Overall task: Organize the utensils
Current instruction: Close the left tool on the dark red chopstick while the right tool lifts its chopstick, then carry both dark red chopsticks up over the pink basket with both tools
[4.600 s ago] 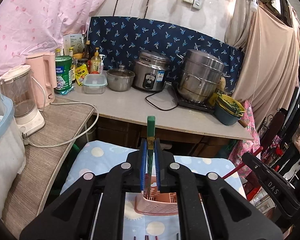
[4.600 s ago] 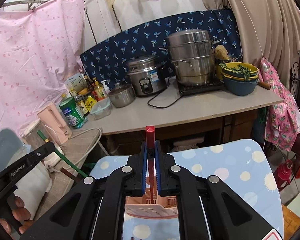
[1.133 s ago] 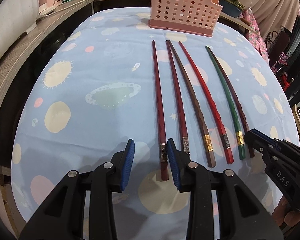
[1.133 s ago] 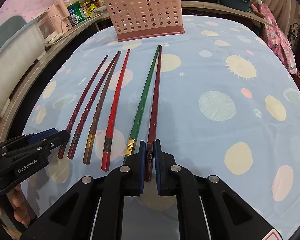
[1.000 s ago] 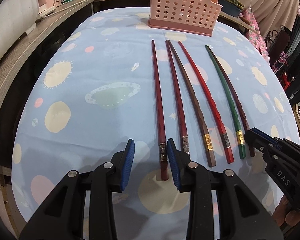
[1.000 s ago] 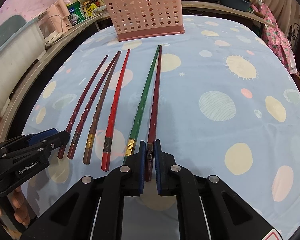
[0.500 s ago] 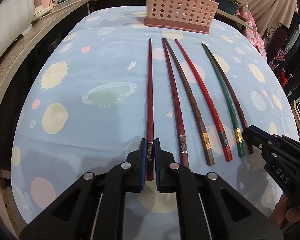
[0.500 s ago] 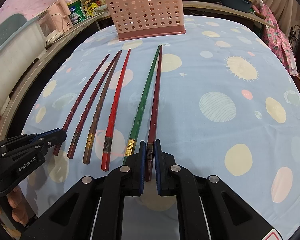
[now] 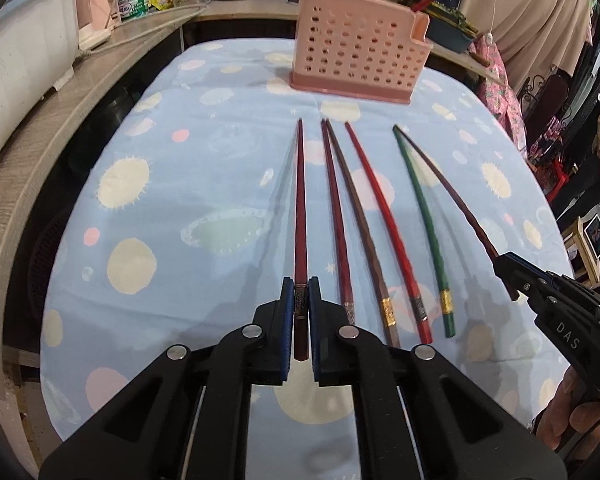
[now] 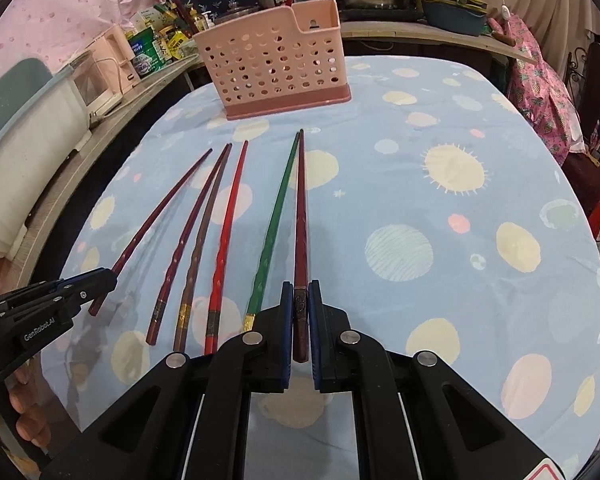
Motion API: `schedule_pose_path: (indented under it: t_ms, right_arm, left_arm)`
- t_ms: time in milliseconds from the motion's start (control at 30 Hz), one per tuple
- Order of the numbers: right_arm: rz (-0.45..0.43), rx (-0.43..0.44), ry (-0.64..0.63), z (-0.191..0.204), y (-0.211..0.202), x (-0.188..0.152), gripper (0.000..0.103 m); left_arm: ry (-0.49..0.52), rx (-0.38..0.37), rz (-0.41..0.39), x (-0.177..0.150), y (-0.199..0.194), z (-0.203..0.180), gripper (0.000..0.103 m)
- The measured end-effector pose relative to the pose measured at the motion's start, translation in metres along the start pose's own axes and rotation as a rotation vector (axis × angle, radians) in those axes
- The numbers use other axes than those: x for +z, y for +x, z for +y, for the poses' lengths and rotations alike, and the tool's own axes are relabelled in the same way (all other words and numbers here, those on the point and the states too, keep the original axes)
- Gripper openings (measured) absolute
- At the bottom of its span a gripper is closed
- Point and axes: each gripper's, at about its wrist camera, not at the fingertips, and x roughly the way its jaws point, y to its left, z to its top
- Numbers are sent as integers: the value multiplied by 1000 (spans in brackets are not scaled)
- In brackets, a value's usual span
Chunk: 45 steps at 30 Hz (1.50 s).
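Note:
Several chopsticks lie in a row on the blue planet-print tablecloth (image 9: pixel 160 216), pointing at a pink perforated utensil basket (image 9: pixel 358 62) at the far end. My left gripper (image 9: pixel 300 292) is shut on the leftmost dark red chopstick (image 9: pixel 300 208), lifted slightly off the cloth. My right gripper (image 10: pixel 300 294) is shut on the rightmost dark red chopstick (image 10: pixel 301 216), next to a green chopstick (image 10: pixel 274 224). The basket (image 10: pixel 276 62) holds a few chopsticks upright. Each gripper shows in the other's view, the right (image 9: pixel 512 272) and the left (image 10: pixel 96 284).
A wooden counter (image 9: pixel 60 112) runs along the left with a white appliance (image 9: pixel 20 52), bottles and pots behind. Clothes and a chair stand to the right (image 9: pixel 560 92). Other chopsticks, dark red (image 9: pixel 336 220), brown (image 9: pixel 360 224) and bright red (image 9: pixel 384 216), lie between the two held ones.
My left gripper closed on the leftmost chopstick. Both grippers have since lifted and tilted up with their chopsticks, bringing the basket higher into view.

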Motion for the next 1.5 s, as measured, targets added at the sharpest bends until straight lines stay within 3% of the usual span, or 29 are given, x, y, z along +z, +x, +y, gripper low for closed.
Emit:
schedule_pose_path:
  t_ms: [233,567,800,1033,1333,1500]
  right_arm:
    - [-132,7,10,-3,-35,43,7]
    - [-299,20,42,-10,-67,118,7]
    - [-358,25,67,-15,-71,157,7]
    - [-425,75,74,-12,-91,197,7]
    - [-556,127,64,1,-125,272,7]
    - [-593,134,68,9,-124,313,7]
  left_arm:
    - [-14,-16,-98,37,-34,1,7]
    - [-18,-19,-277,114,-74,-4,7]
    - [-33,-13,-337,157,-84,-2,7]
    - [-50,-67,-390,196,-101,-5,7]
    - [-53,-123,-532,259,-141,-23,7]
    - [-51,-92,-576,294,-142,-29,7]
